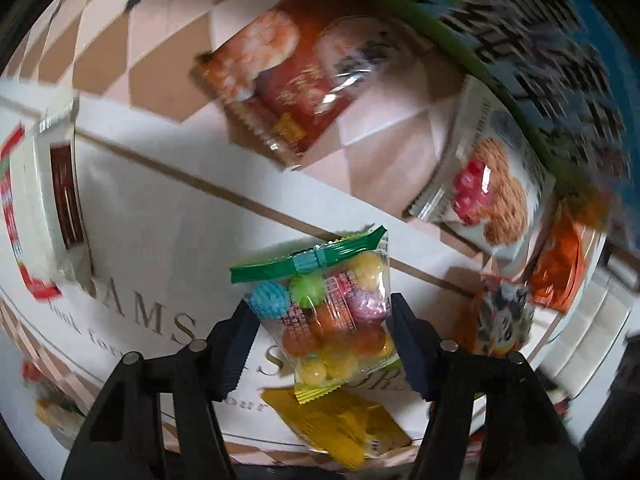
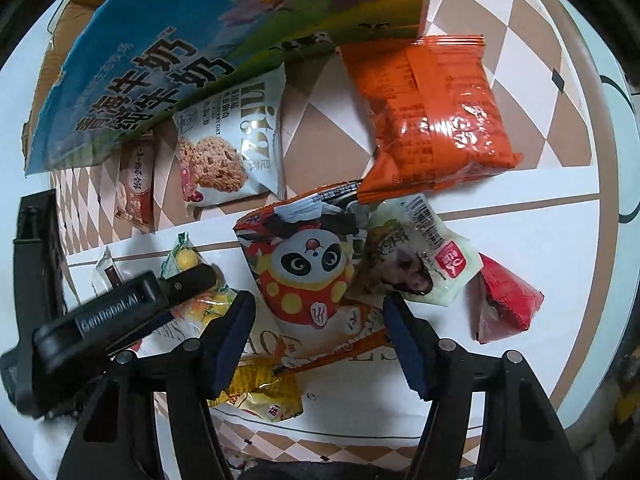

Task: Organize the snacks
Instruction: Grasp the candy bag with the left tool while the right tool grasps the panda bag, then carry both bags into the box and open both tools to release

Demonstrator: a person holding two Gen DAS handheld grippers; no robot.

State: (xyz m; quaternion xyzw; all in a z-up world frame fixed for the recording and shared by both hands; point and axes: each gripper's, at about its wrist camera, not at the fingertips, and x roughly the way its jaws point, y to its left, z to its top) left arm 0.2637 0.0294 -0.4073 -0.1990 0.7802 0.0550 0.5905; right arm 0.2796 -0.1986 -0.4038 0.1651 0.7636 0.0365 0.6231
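Note:
In the left wrist view my left gripper [image 1: 322,334] is shut on a clear bag of coloured candy balls [image 1: 334,308] with a green top, held above the table. A yellow packet [image 1: 344,426] lies under it. In the right wrist view my right gripper [image 2: 318,338] is open above a panda snack bag [image 2: 310,276], not touching it. A pale green packet [image 2: 420,256], an orange bag [image 2: 436,112], a red packet [image 2: 508,304] and a yellow packet [image 2: 264,392] lie around it. The left gripper's body [image 2: 120,316] shows at the left.
A blue-green milk carton box [image 2: 192,44] stands at the back, also seen in the left wrist view [image 1: 532,52]. An oat cookie packet [image 2: 228,148] and a red shrimp cracker packet [image 1: 288,80] lie by it. A white boxed snack [image 1: 44,200] sits far left.

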